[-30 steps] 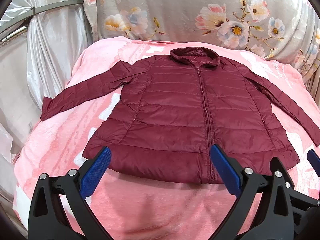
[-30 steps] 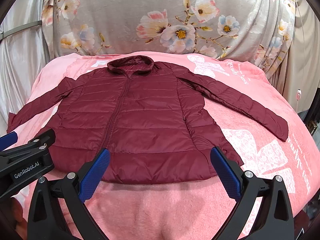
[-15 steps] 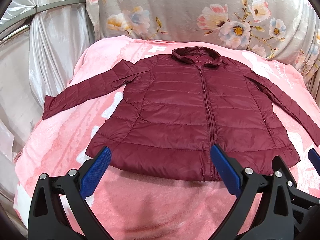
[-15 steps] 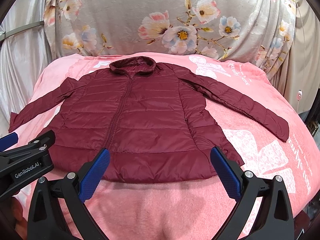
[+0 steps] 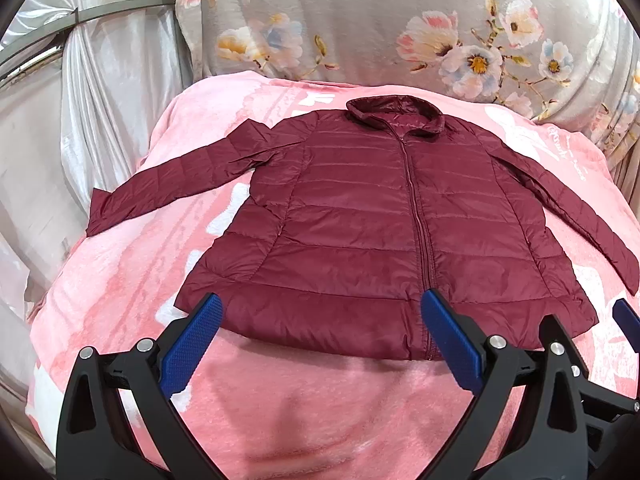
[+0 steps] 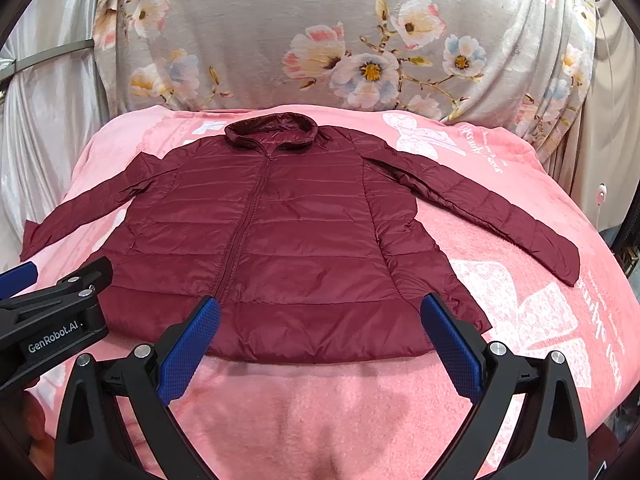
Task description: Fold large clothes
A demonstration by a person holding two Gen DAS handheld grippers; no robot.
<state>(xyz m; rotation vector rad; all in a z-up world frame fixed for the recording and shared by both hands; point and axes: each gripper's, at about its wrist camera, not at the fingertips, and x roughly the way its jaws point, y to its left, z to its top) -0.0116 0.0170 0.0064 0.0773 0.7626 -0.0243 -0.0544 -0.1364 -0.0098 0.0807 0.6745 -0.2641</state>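
Both grippers have drawn slightly back from the jacket since a second ago, so its hem sits a little farther off. A fuzzy pink blanket (image 5: pixel 120 288) covers the bed; the quilted maroon jacket (image 6: pixel 304 240) lies flat on it, zipped, sleeves spread left and right. The left gripper (image 5: pixel 320 340) and right gripper (image 6: pixel 320 340) hover near the hem, jaws spread, empty.

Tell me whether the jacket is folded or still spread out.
Spread out. The jacket lies flat on the pink blanket, zipped up, both sleeves stretched out to the sides, no part turned over.
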